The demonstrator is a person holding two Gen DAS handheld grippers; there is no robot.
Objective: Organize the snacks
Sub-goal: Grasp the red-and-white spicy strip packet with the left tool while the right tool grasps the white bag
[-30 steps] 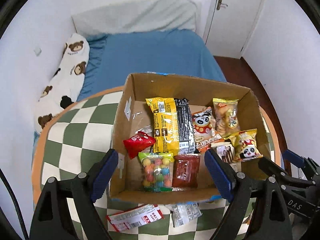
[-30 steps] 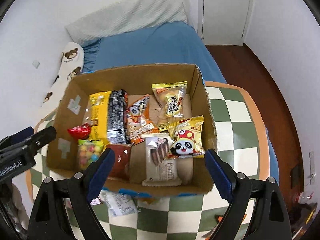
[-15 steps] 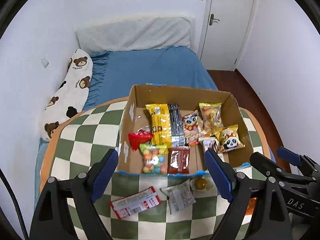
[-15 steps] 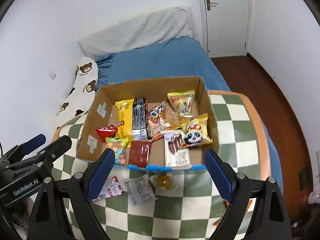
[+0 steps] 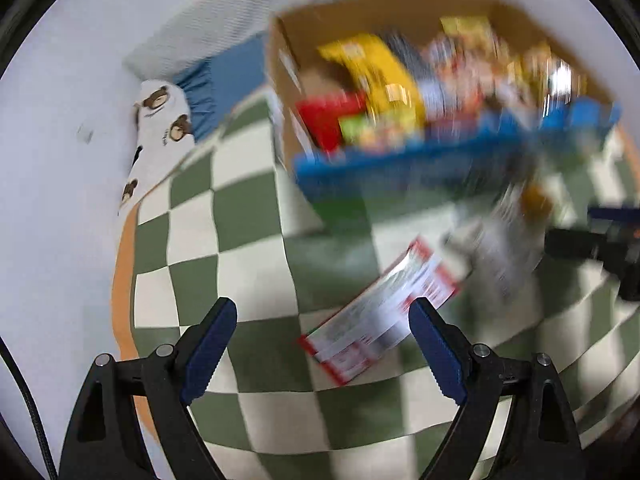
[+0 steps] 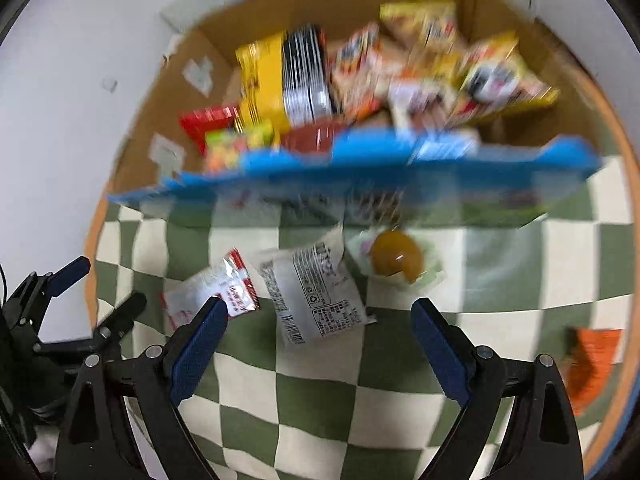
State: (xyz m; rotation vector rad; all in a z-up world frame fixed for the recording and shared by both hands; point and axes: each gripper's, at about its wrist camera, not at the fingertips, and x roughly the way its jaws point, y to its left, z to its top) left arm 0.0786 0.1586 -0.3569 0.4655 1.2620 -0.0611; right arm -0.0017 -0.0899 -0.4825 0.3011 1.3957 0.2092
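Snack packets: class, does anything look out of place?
Yes. Three lie loose on the checked cloth outside the cardboard box: a red-and-white packet, a clear packet and an orange-filled one.

Even indoor light; heavy motion blur over box; fisheye bending, dark corners.

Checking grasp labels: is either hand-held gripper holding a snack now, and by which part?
Nothing held. The left hand-held gripper and right hand-held gripper are both open and empty.
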